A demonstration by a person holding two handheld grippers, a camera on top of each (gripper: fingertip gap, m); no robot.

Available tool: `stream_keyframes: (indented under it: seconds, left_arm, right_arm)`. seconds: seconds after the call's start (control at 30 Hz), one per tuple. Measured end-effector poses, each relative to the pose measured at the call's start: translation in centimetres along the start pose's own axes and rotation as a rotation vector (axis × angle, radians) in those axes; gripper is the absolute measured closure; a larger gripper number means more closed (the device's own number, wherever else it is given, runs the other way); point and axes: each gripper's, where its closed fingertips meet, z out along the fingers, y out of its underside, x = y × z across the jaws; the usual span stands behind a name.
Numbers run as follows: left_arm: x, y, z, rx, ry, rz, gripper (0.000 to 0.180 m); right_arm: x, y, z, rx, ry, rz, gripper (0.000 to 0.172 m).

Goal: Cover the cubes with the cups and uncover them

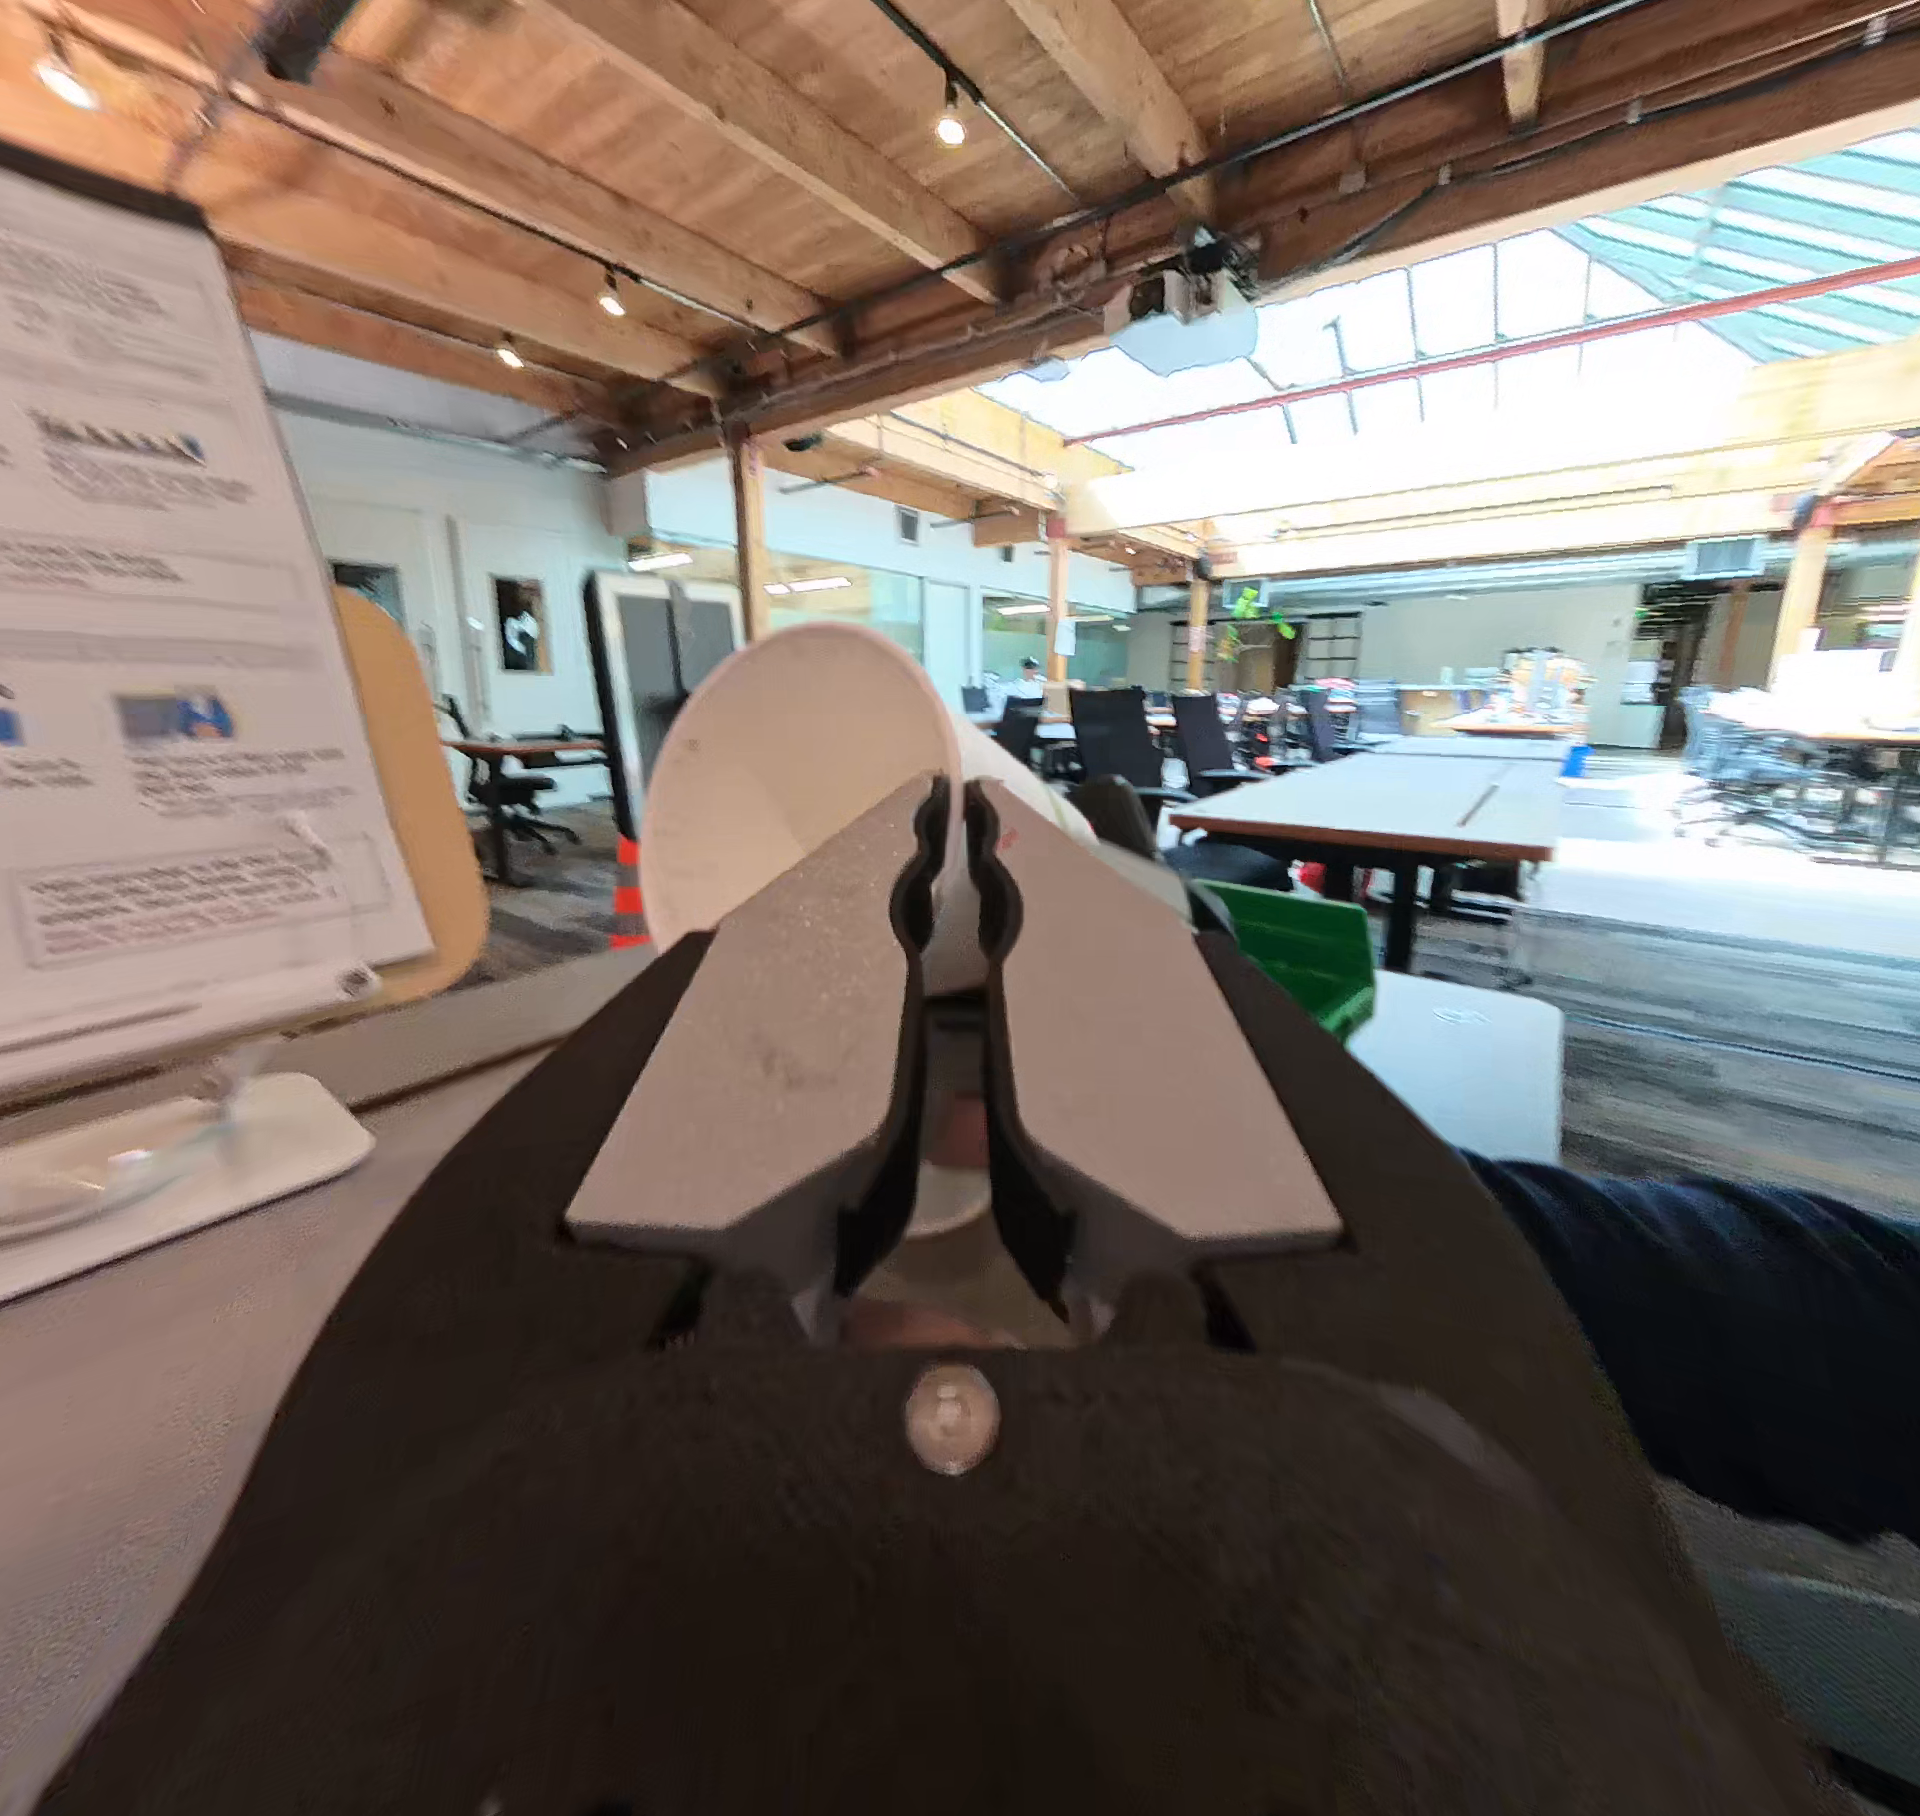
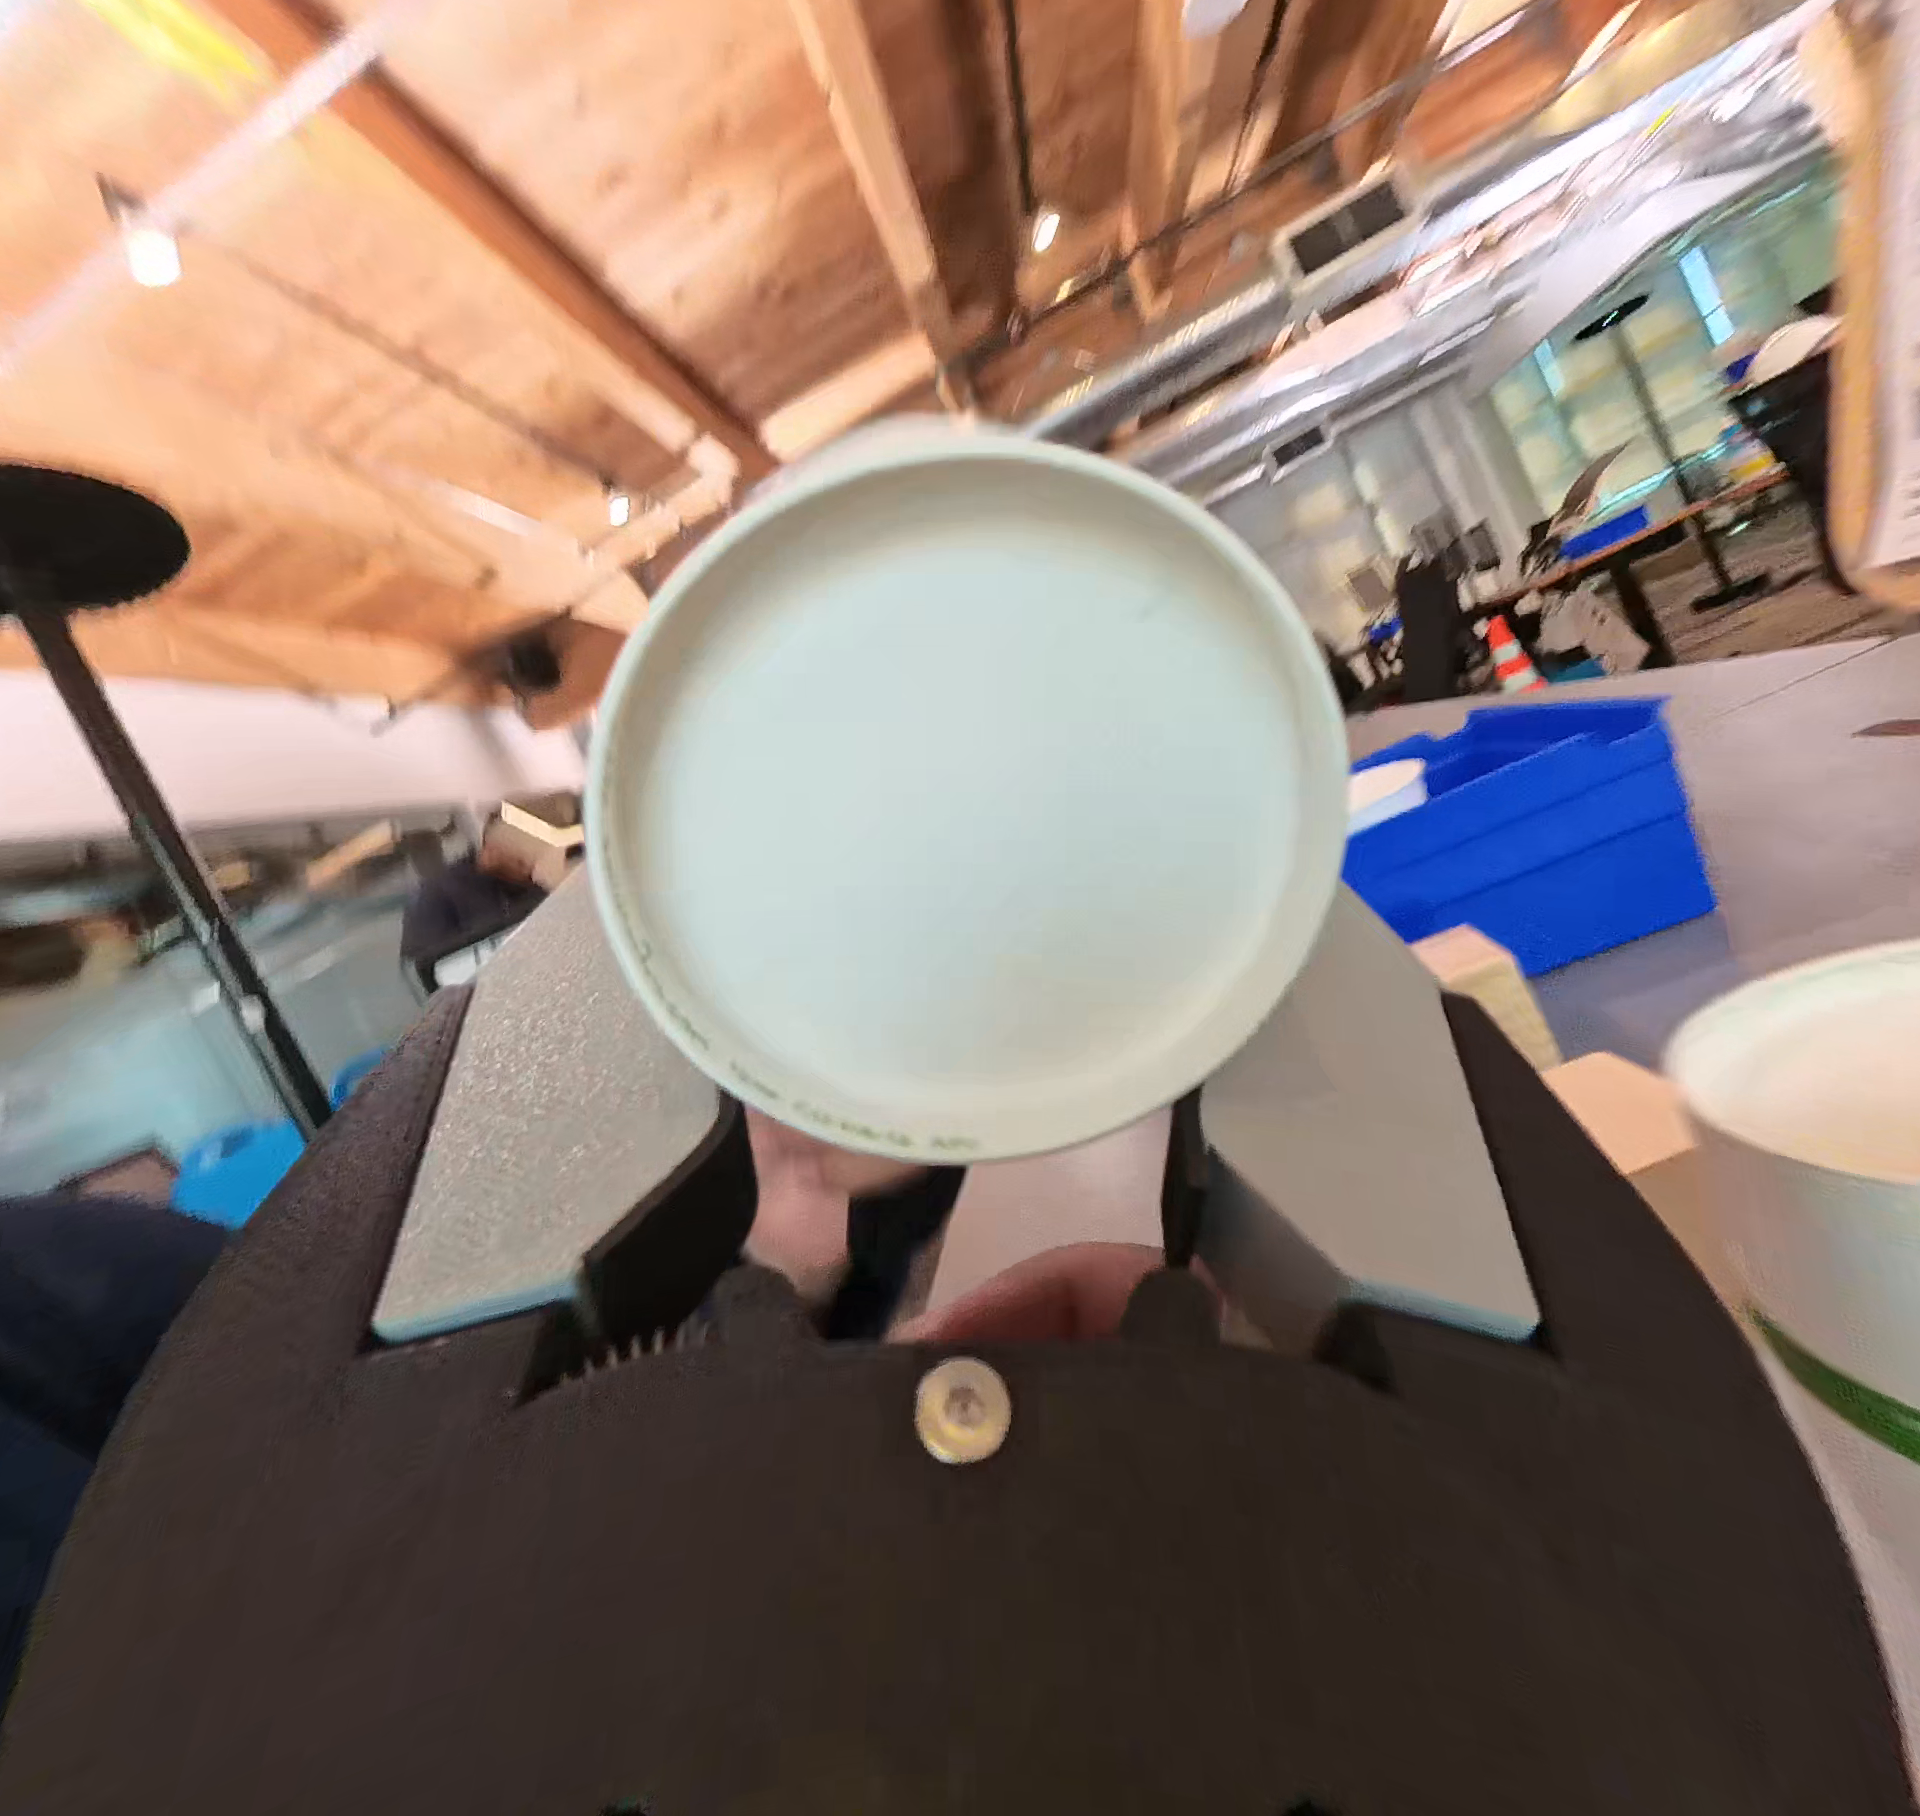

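In the left wrist view my left gripper is shut on the wall of a white paper cup. It pinches the cup at the rim and holds it tilted in the air, mouth towards the left. In the right wrist view another white cup lies between my right gripper's widely spread fingers, its base facing the camera. The base hides the fingertips, so I cannot tell whether the pads touch it. A further white cup with a green band stands at the lower right, with pale blocks beside it.
A blue bin sits on the grey table to the right. A sign on a clear stand stands at the left. A green part and a dark sleeve show on the right of the left wrist view.
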Motion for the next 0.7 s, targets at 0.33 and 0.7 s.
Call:
stream_keyframes:
  seconds: [0.33, 0.7]
  left_arm:
    - [2.1, 11.5, -0.3, -0.361, 0.142, 0.019, 0.178]
    - [-5.1, 12.4, -4.7, -0.433, -0.284, 0.316, 0.18]
  right_arm:
    - [3.0, -2.3, -1.7, 0.081, 0.17, -0.065, 0.076]
    - [6.5, -0.2, -2.0, -0.113, 0.53, -0.528, 0.077]
